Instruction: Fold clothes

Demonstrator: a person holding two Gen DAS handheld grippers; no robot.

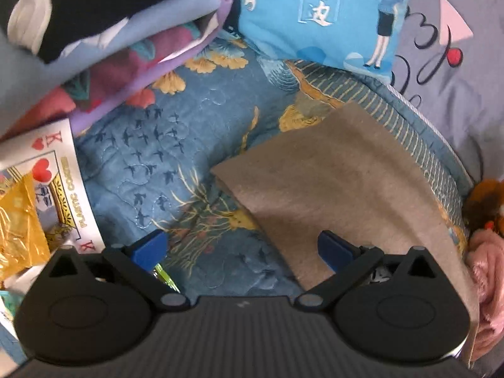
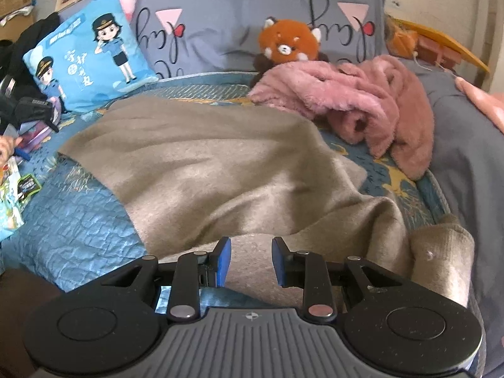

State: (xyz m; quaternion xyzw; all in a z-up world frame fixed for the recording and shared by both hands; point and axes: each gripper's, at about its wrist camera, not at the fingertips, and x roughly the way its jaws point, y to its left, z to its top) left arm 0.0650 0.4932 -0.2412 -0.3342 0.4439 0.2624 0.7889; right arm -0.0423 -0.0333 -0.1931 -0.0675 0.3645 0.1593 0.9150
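beige cloth [image 2: 220,163] bunched in clenched right tongs [image 2: 251,260], beside released left tongs [image 1: 242,249].

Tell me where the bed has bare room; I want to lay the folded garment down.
Free: blue quilt between the tan garment, card pack and blue pillow. Crowded: pink fleece and plush toy on the other side of the garment.

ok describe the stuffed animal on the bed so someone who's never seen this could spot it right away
Start at the grey pillows with looping black script and pink triangles at the head of the bed. Leaning against them, just behind the heap of fluffy pink garment, sits the plush toy. It is the only orange-red thing there, with a pale muzzle and white-tipped ears, like a red panda.
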